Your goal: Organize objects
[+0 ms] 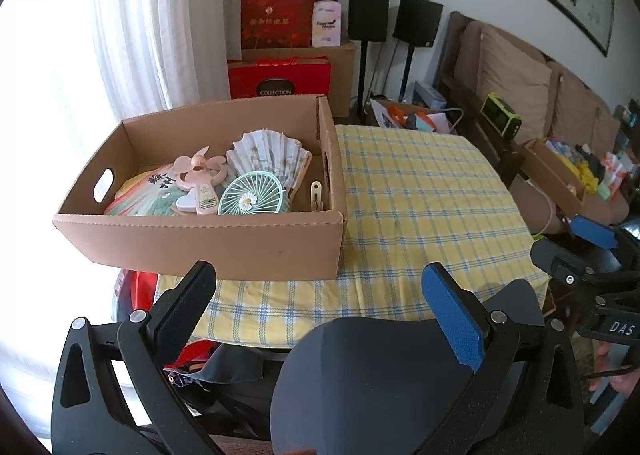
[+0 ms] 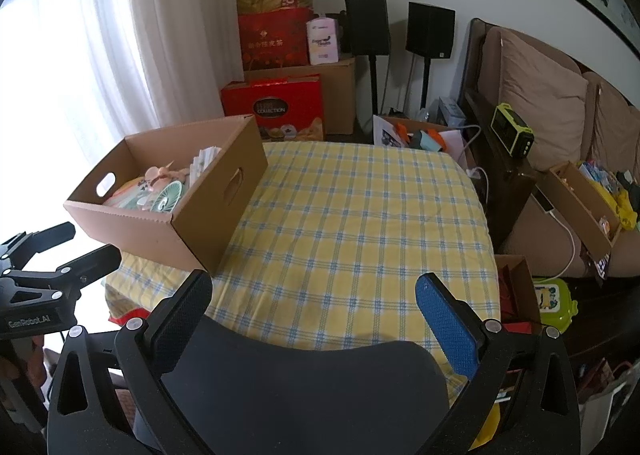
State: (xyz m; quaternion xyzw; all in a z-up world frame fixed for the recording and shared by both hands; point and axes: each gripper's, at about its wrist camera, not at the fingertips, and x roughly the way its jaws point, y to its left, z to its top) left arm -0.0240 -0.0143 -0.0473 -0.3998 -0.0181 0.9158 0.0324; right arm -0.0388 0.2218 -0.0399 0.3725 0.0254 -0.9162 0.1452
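Observation:
A brown cardboard box (image 1: 200, 239) (image 2: 208, 223) stands on the left side of the table with the yellow checked cloth (image 1: 420, 195) (image 2: 360, 215). Inside it lie a mint handheld fan (image 1: 250, 197) (image 2: 168, 197), a pink mini fan (image 1: 198, 175), a white folding fan (image 1: 266, 153) and flat paper fans (image 1: 140, 195). My left gripper (image 1: 320, 295) (image 2: 68, 243) hovers open near the table's front edge, just before the box. My right gripper (image 2: 314, 303) (image 1: 568, 247) is open too, above a dark chair back (image 2: 304, 387) (image 1: 380, 379). Neither holds anything.
Red gift boxes (image 2: 276, 103) and cartons are stacked behind the table by the curtain. Two black speakers (image 2: 430, 31) stand on poles. A brown sofa (image 2: 540, 95) at right carries a second box of items (image 2: 580, 207). A green toy (image 2: 554, 303) lies on the floor.

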